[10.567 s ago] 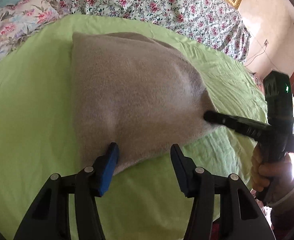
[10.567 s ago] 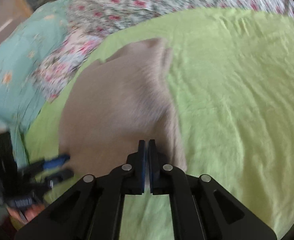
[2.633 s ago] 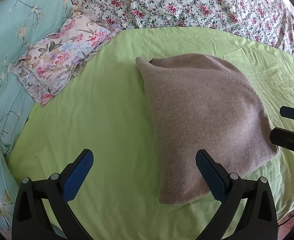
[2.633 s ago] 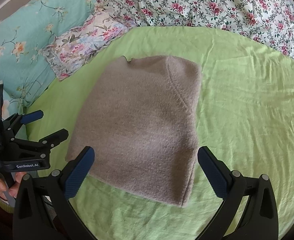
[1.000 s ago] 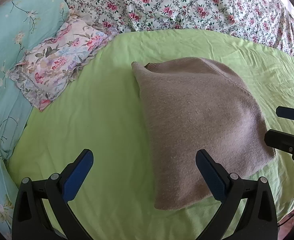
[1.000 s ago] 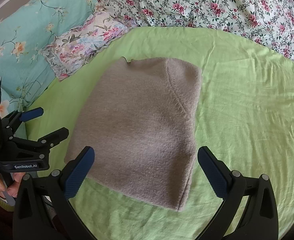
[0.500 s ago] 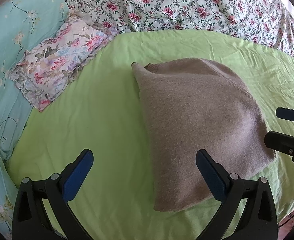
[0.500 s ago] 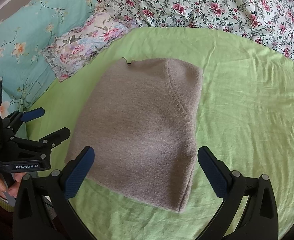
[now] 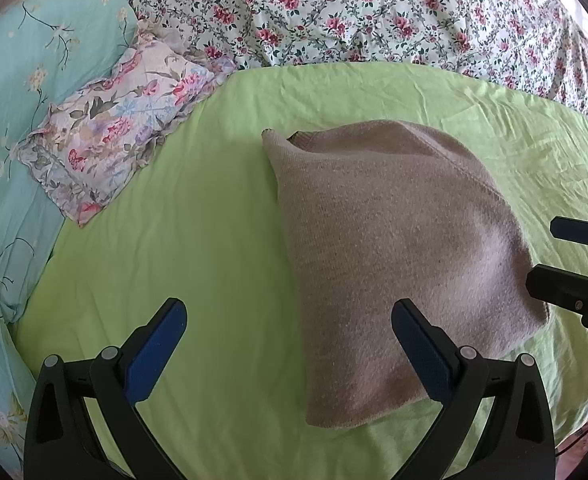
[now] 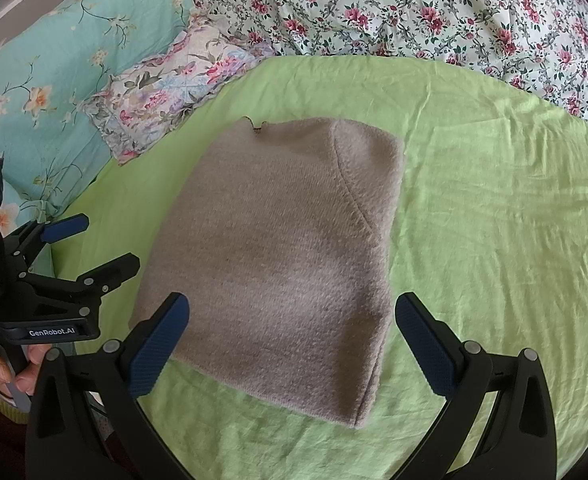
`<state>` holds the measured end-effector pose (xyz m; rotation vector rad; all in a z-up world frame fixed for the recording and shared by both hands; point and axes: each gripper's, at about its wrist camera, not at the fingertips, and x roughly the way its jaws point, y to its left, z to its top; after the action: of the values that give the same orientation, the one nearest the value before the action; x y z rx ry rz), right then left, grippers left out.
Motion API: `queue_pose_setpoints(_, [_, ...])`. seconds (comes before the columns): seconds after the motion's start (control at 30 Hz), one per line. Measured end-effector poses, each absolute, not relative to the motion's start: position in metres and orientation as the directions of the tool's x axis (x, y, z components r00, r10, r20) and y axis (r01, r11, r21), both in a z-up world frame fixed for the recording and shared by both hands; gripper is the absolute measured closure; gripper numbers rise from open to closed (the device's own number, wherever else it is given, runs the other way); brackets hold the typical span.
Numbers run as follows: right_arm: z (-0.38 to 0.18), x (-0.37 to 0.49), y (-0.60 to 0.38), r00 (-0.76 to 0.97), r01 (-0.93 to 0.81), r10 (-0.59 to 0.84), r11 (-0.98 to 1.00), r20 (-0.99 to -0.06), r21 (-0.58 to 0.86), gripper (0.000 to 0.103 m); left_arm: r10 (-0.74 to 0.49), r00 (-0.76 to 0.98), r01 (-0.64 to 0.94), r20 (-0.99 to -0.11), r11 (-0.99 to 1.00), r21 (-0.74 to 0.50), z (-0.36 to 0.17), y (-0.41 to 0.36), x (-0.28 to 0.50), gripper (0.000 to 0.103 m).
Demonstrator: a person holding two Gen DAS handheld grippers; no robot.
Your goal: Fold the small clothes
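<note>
A taupe knit garment (image 9: 390,248) lies folded into a rough rectangle on the lime green sheet (image 9: 197,248); it also shows in the right wrist view (image 10: 285,256). My left gripper (image 9: 289,344) is open and empty, held above the garment's near left edge. My right gripper (image 10: 294,336) is open and empty, above the garment's near edge. Each gripper shows in the other's view: the right gripper (image 9: 550,256) at the garment's right side, the left gripper (image 10: 97,244) at its left side. Neither touches the cloth.
A floral pillow (image 9: 113,132) and a teal floral cover (image 9: 17,92) lie at the left. A rose-print quilt (image 9: 374,16) runs along the back. The green sheet (image 10: 502,216) spreads to the garment's right.
Over 10 seconds both grippers let go of the garment, opened wide and drew back. In the last second almost nothing has moved.
</note>
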<state>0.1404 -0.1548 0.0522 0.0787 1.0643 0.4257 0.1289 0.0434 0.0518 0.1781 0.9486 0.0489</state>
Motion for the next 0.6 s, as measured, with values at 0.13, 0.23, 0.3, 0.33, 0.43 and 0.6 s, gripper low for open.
queue_pose_setpoints(0.13, [0.052, 0.1416, -0.1556, 0.413, -0.302, 0.378, 0.915, -0.829, 0.267, 0.0, 0.123, 0.586, 0.039, -0.801, 0.983, 0.179, 0.054, 0.0433, 0.1303, 0.001])
queue_pose_setpoints(0.23, [0.0529, 0.1433, -0.1561, 0.413, -0.301, 0.379, 0.915, -0.828, 0.269, 0.0, 0.121, 0.588, 0.04, -0.799, 0.983, 0.178, 0.0563, 0.0433, 0.132, 0.001])
queue_pose_setpoints(0.3, [0.0543, 0.1443, -0.157, 0.413, -0.301, 0.379, 0.915, -0.828, 0.269, 0.0, 0.119, 0.588, 0.04, -0.8, 0.984, 0.175, 0.0571, 0.0439, 0.1331, 0.001])
queue_pose_setpoints(0.33, [0.0544, 0.1447, -0.157, 0.414, -0.302, 0.379, 0.915, -0.828, 0.268, 0.0, 0.12, 0.589, 0.039, -0.799, 0.984, 0.176, 0.0573, 0.0441, 0.1335, 0.001])
queue_pose_setpoints(0.43, [0.0558, 0.1449, -0.1569, 0.415, -0.3, 0.377, 0.916, -0.828, 0.267, 0.0, 0.119, 0.589, 0.038, -0.799, 0.984, 0.175, 0.0573, 0.0438, 0.1336, 0.001])
queue_pose_setpoints(0.6, [0.0554, 0.1444, -0.1582, 0.416, -0.297, 0.376, 0.917, -0.828, 0.267, 0.0, 0.117, 0.59, 0.039, -0.799, 0.984, 0.173, 0.0571, 0.0428, 0.1347, 0.001])
